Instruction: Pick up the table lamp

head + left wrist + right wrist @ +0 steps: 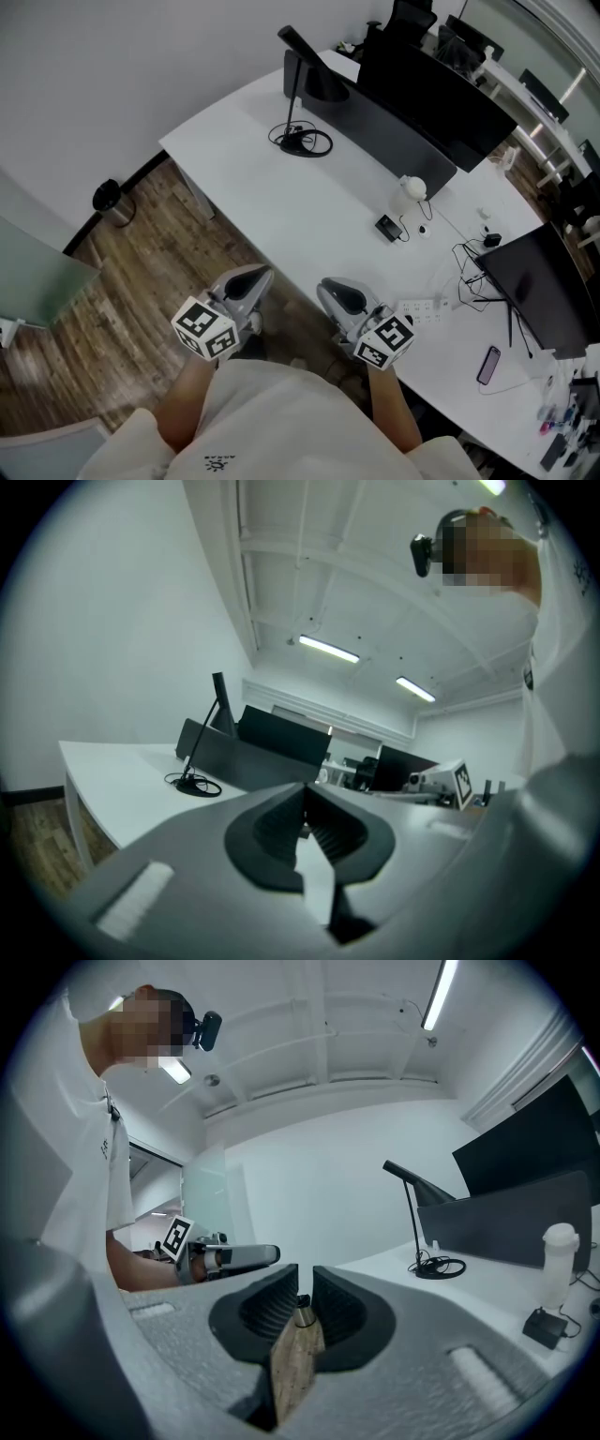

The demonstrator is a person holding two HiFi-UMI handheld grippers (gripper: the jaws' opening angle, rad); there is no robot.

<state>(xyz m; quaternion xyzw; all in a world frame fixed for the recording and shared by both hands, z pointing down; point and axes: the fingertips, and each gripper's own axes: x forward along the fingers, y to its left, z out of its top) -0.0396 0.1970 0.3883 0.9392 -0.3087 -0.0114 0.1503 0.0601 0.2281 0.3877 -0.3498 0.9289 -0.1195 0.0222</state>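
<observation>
The black table lamp (298, 89) stands at the far left end of the white desk (244, 159), its thin stem rising from a round base ringed by a coiled cord (303, 142). Both grippers hover off the desk's near edge, well short of the lamp. My left gripper (259, 277) is shut with nothing in it, and so is my right gripper (330, 287). The lamp (201, 747) shows left of centre beyond the shut jaws in the left gripper view. In the right gripper view the lamp (418, 1215) stands to the right, past the closed, empty jaws.
A black partition panel (394, 131) runs behind the lamp. On the desk lie a white round bottle (411, 187), a small black box (387, 227), a power strip (422, 307), cables, a monitor (544, 286) and a phone (488, 365). A bin (111, 199) stands on the wooden floor.
</observation>
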